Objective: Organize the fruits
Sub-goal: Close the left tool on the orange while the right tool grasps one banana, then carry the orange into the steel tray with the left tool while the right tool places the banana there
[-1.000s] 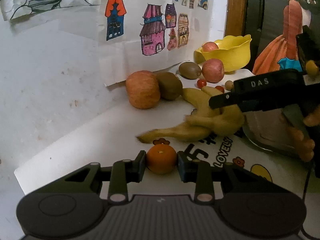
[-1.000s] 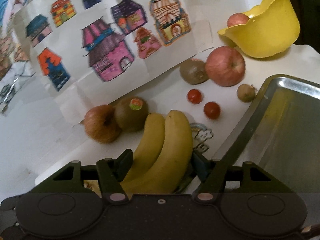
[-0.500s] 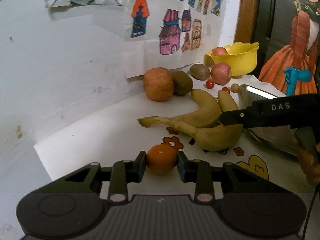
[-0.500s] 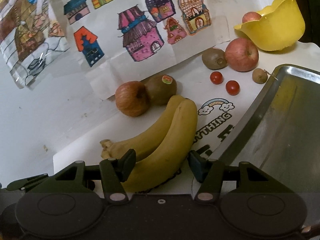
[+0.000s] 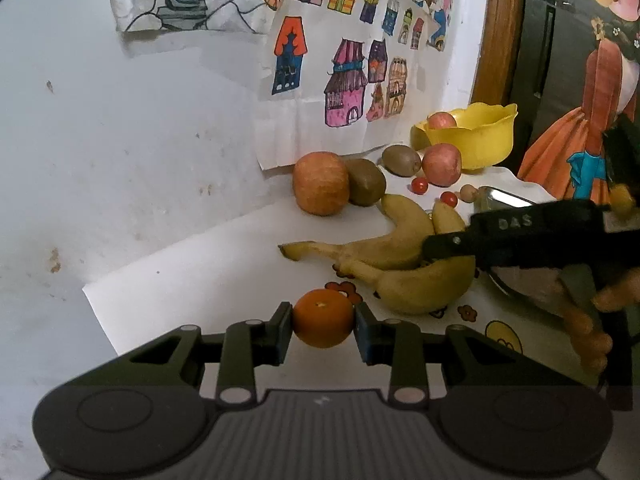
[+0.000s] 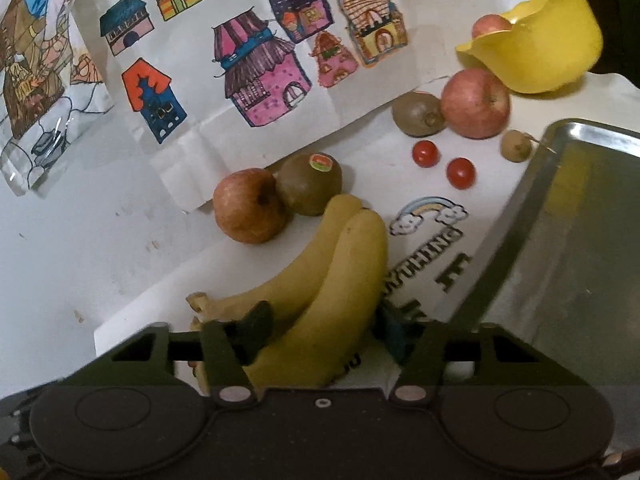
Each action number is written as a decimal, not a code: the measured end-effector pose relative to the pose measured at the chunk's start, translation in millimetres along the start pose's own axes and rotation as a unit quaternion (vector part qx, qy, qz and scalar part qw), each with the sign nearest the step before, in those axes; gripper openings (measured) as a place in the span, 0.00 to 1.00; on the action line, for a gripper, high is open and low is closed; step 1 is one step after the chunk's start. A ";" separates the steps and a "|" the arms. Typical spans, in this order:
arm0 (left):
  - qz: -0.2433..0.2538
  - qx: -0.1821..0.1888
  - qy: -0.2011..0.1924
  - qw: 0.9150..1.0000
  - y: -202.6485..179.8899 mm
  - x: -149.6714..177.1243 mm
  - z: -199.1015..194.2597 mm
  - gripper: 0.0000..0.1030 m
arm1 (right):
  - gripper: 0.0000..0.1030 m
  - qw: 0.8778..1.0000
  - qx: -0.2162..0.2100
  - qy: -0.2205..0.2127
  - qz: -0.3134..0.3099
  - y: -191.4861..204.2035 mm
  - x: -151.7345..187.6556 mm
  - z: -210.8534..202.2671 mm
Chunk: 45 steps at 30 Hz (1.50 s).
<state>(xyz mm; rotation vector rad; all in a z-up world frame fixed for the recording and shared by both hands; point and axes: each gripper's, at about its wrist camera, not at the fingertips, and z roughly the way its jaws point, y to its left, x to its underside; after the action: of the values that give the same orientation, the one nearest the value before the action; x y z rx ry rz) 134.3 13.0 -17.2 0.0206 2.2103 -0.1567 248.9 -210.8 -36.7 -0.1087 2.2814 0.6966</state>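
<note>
Gripping orange [image 5: 323,318], left tool [image 5: 322,332] level.

The metal tray [image 6: 580,240] is cut off by the right edge, the bananas' [image 6: 320,280] lower ends are hidden behind the right tool [image 6: 320,332], and the bowl's [image 6: 540,52] apple [image 6: 490,26] is half concealed.

Your left gripper [image 5: 323,330] is matt black plastic, ribbed on its body; the orange [image 5: 323,317] in its jaws has a finely pitted, dull skin. The bananas [image 6: 320,292] look smooth and waxy. The tray [image 6: 568,240] is brushed metal with a soft sheen. The bowl [image 6: 548,52] is glossy yellow plastic. The drawings [image 6: 256,60] are creased paper, and the kiwi [image 6: 308,192] is matt and fuzzy.
</note>
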 end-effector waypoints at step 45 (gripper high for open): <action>0.099 0.104 -0.024 0.989 -155.7 -47.1 59.5 0.35 | 0.33 0.963 0.075 -0.232 0.116 -131.2 27.4 -135.1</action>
<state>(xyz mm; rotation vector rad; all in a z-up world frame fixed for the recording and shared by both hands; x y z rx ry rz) 198.9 -146.6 1.5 0.3468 2.1203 -0.2738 179.8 -388.1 -35.7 0.3649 1.8975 0.5889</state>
